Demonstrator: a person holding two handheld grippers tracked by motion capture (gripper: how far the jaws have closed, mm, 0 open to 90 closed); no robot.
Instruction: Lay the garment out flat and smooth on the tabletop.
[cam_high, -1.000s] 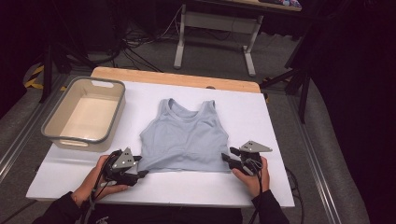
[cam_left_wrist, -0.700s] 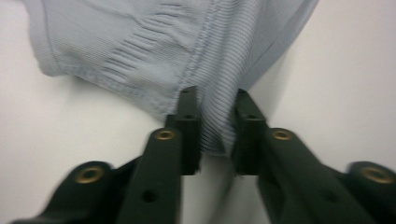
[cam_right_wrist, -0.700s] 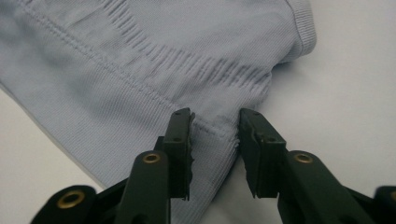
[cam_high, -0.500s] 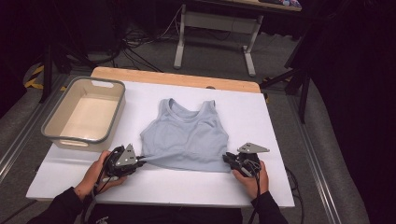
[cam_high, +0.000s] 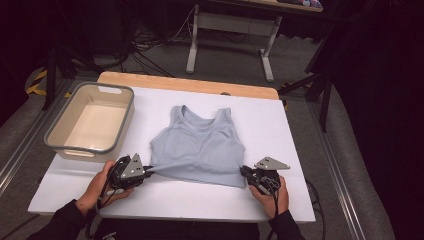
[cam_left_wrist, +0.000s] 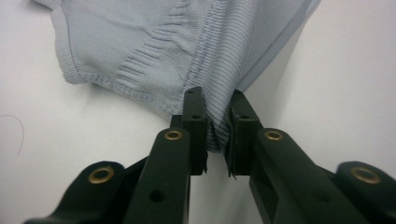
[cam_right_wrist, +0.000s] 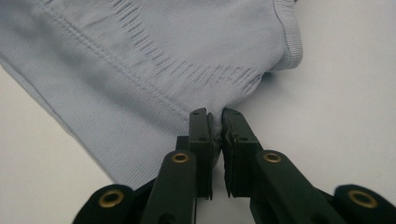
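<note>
Gripping the pale blue tank top (cam_high: 197, 150) at both bottom corners, it lies flat mid-tabletop (cam_high: 280, 120), hem toward you. Your left claw (cam_high: 145, 170) and right claw (cam_high: 243, 172) have just been closing and now pinch fabric. Lift evenly, keep the hem taut; the tub (cam_high: 90, 120) sits off left.

A pale blue ribbed tank top (cam_high: 197, 147) lies flat on the white table (cam_high: 280, 120). The left gripper (cam_high: 146, 170) and right gripper (cam_high: 243, 172) pinch its bottom corners. A beige plastic bin (cam_high: 117, 122) sits left.
</note>
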